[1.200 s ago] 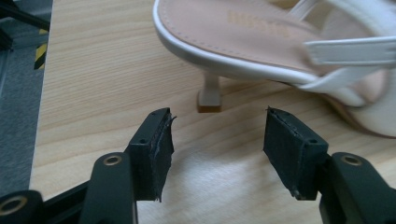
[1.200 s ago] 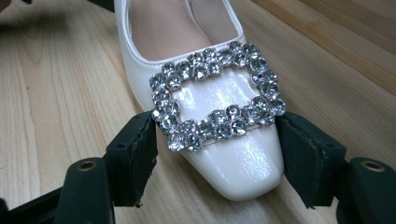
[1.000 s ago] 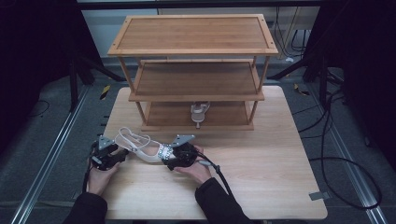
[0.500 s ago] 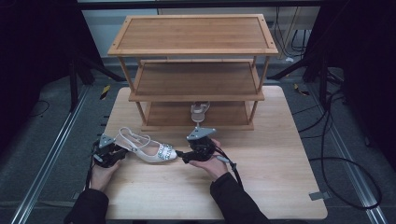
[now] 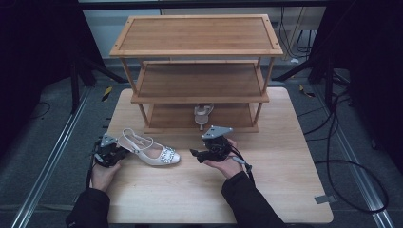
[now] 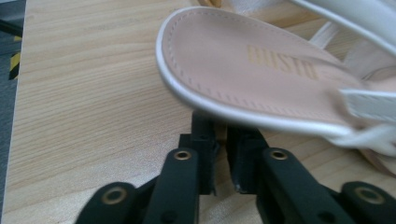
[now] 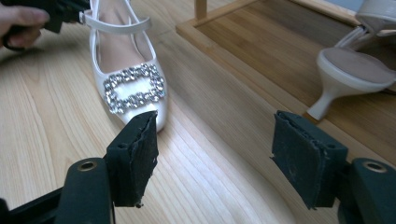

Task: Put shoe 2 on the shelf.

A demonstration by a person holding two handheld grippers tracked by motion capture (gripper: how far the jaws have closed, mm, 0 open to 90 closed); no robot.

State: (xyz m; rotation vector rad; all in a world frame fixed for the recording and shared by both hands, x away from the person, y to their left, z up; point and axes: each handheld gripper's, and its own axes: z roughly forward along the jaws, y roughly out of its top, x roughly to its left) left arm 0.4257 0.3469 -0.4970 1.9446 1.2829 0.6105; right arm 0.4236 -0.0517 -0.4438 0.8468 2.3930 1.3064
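moved: my right gripper point(image 5: 198, 154) has backed off the shoe's toe to the right; shoe hasn't shifted
left gripper point(image 5: 111, 153): jaws clamped on the heel of the white shoe point(image 5: 149, 151), under its sole
right gripper: jaws spread wide, empty, just right of the toe
shoe: flat on table point(image 5: 285, 190), near left, buckle point(image 7: 134, 87) toward right
far: second white shoe point(image 5: 203, 113) on bottom shelf of wooden rack point(image 5: 197, 51)

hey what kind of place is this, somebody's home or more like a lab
Most likely a lab or recording workspace, not a home: the wooden shoe rack and white shoe sit on a lone table, with metal floor rails and loose cables around it against dark surroundings.
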